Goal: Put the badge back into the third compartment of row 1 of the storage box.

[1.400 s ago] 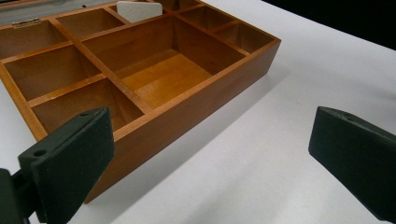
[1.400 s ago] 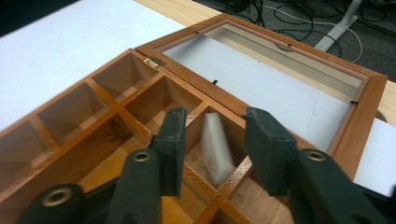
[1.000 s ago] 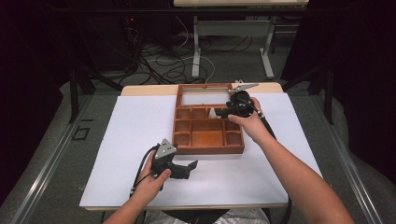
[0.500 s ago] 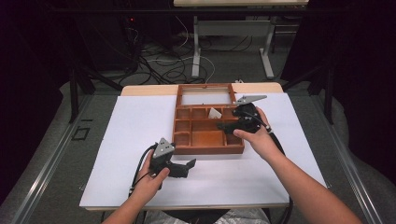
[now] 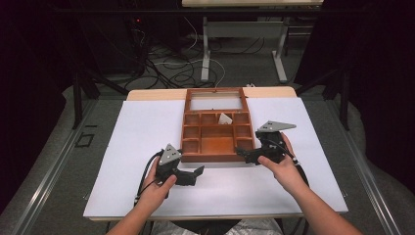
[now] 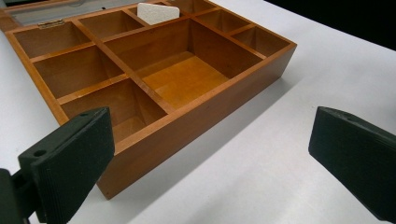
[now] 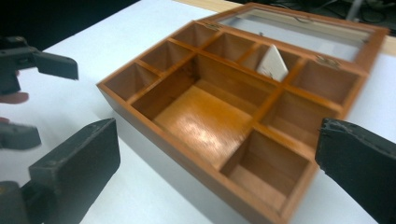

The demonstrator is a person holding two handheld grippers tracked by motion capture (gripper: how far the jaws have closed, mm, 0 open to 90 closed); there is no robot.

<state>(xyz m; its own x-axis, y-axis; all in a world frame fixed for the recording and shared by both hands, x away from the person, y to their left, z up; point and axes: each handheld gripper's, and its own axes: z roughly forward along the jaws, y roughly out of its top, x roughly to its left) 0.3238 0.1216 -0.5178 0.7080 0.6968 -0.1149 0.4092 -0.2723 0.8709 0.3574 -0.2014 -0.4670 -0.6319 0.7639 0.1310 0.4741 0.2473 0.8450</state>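
Wooden box (image 5: 218, 134) between open-jawed left gripper (image 5: 195, 173) and, seemingly touching, right gripper (image 5: 243, 152).

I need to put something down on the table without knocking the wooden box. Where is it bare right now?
Bare white tabletop lies left of the wooden box, and more along its right edge. The near strip is crowded: the left gripper and right gripper, both open, sit just in front of the box. Inside, a white card leans in a far compartment; the others look empty.
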